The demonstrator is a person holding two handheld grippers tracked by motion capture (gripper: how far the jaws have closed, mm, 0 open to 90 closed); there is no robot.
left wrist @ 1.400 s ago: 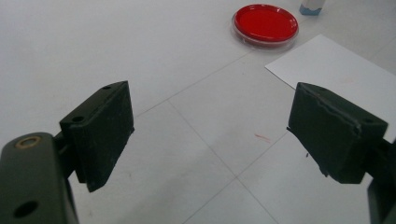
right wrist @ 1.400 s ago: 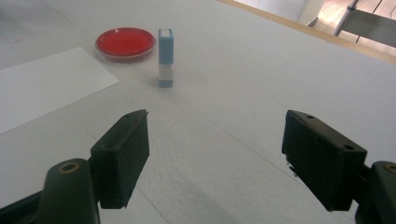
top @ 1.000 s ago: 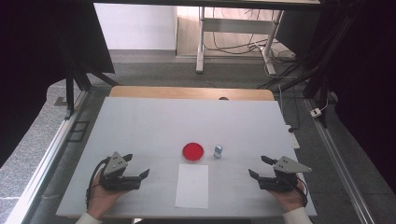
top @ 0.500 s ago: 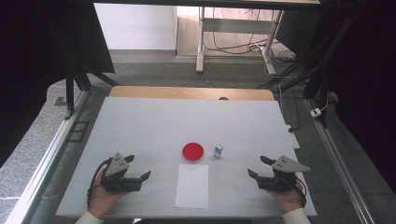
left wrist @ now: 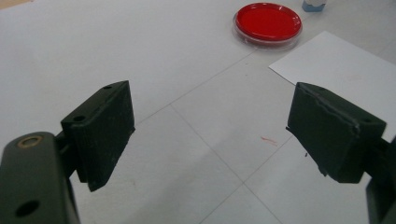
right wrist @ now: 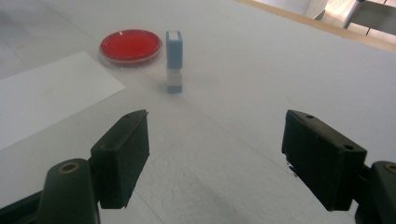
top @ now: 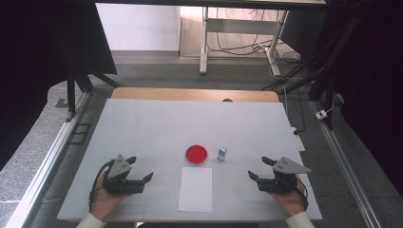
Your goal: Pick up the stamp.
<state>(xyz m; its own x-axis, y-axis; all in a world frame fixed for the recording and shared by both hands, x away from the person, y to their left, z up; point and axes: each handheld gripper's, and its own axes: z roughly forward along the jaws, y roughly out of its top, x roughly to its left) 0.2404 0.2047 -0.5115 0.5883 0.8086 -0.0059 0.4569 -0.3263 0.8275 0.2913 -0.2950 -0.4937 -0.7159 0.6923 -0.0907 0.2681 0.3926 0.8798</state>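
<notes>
A round red dish (top: 196, 154) (left wrist: 267, 23) (right wrist: 130, 45) lies near the table's middle. Just right of it stands a small blue and white block (top: 222, 153) (right wrist: 173, 60), upright. A white sheet of paper (top: 196, 189) (left wrist: 341, 70) (right wrist: 42, 98) lies in front of the dish. My left gripper (top: 140, 169) (left wrist: 224, 135) rests low at the front left, open, jaws wide apart with nothing between them. My right gripper (top: 260, 168) (right wrist: 224, 158) rests at the front right, open and empty, pointing toward the block and dish.
The white table (top: 142, 128) has a wooden strip (top: 195, 94) along its far edge. Metal rails run down both sides on the floor. Table legs and cables stand beyond the far edge.
Both grippers have stayed about where they were; the left one has shifted only slightly. Dish, block and paper have not moved.
</notes>
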